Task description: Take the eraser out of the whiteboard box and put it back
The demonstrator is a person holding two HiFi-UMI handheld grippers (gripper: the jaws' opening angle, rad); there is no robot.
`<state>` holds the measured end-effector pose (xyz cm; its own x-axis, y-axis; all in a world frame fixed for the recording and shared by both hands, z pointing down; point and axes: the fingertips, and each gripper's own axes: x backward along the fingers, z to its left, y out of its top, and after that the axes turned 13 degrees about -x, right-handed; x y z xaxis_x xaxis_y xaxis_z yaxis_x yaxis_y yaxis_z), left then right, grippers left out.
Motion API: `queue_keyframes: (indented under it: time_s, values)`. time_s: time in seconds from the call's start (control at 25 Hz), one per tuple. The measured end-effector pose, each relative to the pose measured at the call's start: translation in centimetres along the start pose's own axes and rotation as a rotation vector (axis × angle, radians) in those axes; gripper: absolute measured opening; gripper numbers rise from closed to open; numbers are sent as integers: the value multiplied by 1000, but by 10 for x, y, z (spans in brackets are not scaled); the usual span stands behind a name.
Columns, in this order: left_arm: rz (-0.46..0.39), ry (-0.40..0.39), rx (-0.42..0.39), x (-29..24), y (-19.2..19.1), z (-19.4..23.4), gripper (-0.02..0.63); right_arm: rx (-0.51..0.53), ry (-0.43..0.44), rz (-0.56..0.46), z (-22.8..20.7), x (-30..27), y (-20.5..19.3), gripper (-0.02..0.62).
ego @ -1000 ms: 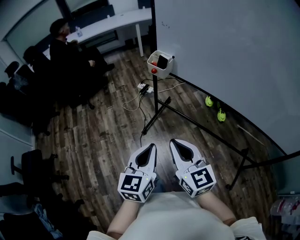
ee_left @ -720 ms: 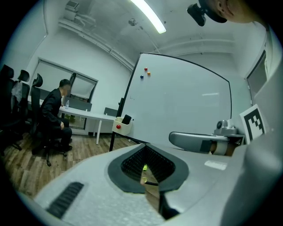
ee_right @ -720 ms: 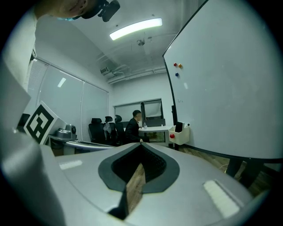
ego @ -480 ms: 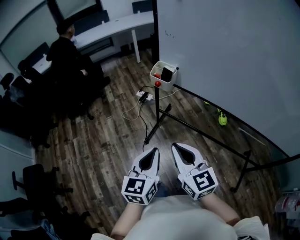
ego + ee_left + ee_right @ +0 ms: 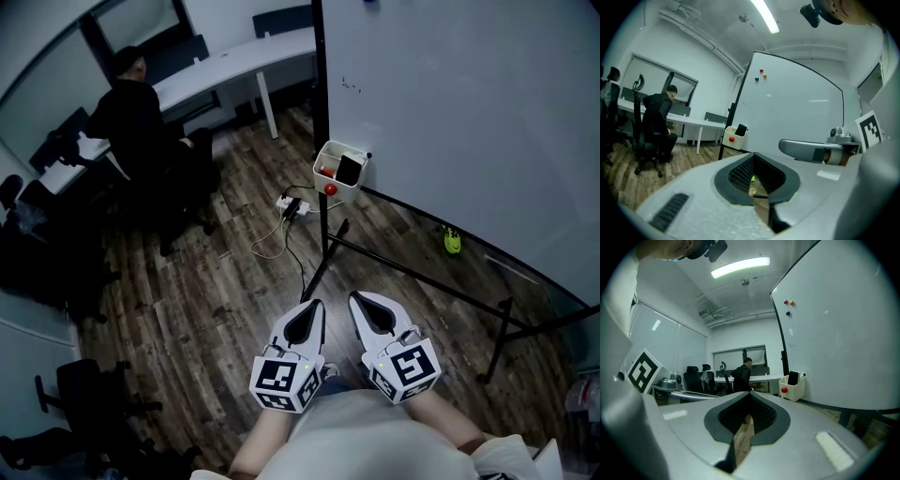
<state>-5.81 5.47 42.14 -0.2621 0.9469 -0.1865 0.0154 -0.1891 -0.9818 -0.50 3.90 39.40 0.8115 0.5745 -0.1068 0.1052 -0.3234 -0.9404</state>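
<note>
A white whiteboard box (image 5: pixel 336 172) hangs at the lower left corner of the whiteboard (image 5: pixel 450 112). A black eraser (image 5: pixel 349 169) stands upright in it, and a red magnet (image 5: pixel 330 188) sits on its front. My left gripper (image 5: pixel 313 307) and right gripper (image 5: pixel 357 299) are side by side, well short of the box, both shut and empty. In the left gripper view the box (image 5: pixel 733 138) is far ahead, left of the jaws. It also shows in the right gripper view, where the box (image 5: pixel 792 387) and eraser (image 5: pixel 793 378) lie ahead to the right.
A person (image 5: pixel 141 122) sits at a long white desk (image 5: pixel 234 56) at the back left. The whiteboard's black stand legs (image 5: pixel 323 253) spread over the wooden floor. A power strip with cables (image 5: pixel 291 204) lies near them. Office chairs (image 5: pixel 84 403) stand at the left.
Both grippers have advanced together toward the whiteboard, still shut. The box now sits nearer and lower in the head view.
</note>
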Motion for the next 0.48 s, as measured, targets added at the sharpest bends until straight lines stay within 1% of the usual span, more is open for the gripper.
queue_keyframes:
  time_s: [0.24,0.48]
  values:
    - [-1,-23,-7,-9,1,24,5,1,-26,-17,-2,-24,2,3]
    - [-2,-41,-15,-18,5,39,5,6,-51,-35,-5,-35,13,3]
